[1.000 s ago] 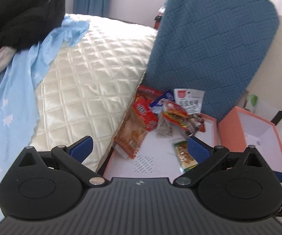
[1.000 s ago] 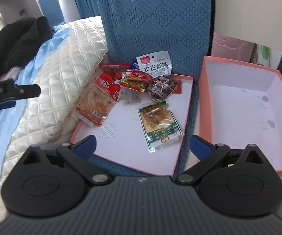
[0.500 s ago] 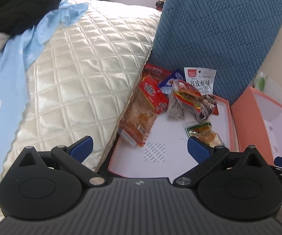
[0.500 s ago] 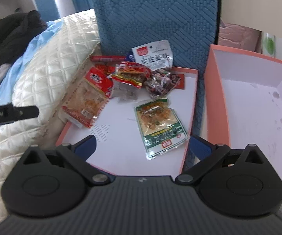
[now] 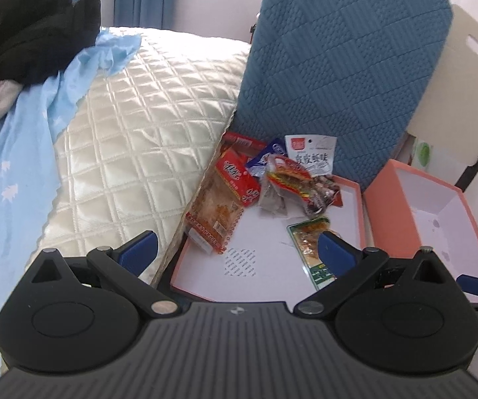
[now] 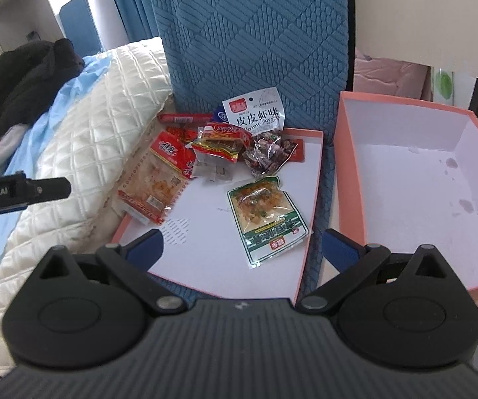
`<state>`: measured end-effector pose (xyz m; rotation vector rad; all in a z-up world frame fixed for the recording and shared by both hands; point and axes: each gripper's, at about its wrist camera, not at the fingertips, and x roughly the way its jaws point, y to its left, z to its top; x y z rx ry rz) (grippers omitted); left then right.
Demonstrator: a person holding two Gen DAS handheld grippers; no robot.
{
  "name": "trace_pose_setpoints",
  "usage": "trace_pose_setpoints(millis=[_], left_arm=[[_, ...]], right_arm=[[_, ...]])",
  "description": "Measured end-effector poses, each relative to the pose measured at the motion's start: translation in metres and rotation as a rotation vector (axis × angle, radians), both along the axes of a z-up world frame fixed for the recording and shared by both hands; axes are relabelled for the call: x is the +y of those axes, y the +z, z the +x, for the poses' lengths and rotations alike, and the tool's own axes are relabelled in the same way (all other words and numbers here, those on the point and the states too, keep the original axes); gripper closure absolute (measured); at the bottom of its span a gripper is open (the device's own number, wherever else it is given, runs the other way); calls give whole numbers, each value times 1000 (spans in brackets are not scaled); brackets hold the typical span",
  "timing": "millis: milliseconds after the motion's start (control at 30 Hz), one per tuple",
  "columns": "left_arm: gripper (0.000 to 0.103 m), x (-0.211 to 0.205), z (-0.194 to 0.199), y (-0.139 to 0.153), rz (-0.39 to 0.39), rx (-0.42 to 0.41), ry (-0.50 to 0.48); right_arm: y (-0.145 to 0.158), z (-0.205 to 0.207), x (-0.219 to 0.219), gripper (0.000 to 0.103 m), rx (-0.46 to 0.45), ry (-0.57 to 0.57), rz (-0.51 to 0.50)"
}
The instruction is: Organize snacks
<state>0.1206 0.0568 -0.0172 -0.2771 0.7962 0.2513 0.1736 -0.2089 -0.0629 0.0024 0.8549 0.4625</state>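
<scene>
Left gripper (image 5: 235,249): jaws wide apart, empty, poised over near edge of pink lid (image 5: 360,199). Right gripper (image 6: 242,246): jaws likewise spread, nothing held. Snack packets (image 6: 225,146) heaped at far end of lid; green packet (image 6: 267,216) apart, flat, nearer. Pink box (image 6: 345,173) just right of lid, apparently bare inside.

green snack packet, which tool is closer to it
Right. The right tool hangs open just short of the green snack packet on the box lid; the left tool sits farther left, near the pillow.
</scene>
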Motion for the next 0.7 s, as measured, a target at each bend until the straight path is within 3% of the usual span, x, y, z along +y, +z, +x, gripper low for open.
trace_pose_setpoints(millis=[433, 533, 700], left_arm=[[0, -16, -49, 8, 7, -34, -33], [0, -11, -52, 6, -4, -37, -33], [0, -2, -50, 1, -1, -37, -39]], right_arm=[[5, -45, -17, 0, -52, -15, 3], [3, -48, -19, 0, -31, -16, 36], [1, -53, -10, 0, -77, -20, 5]])
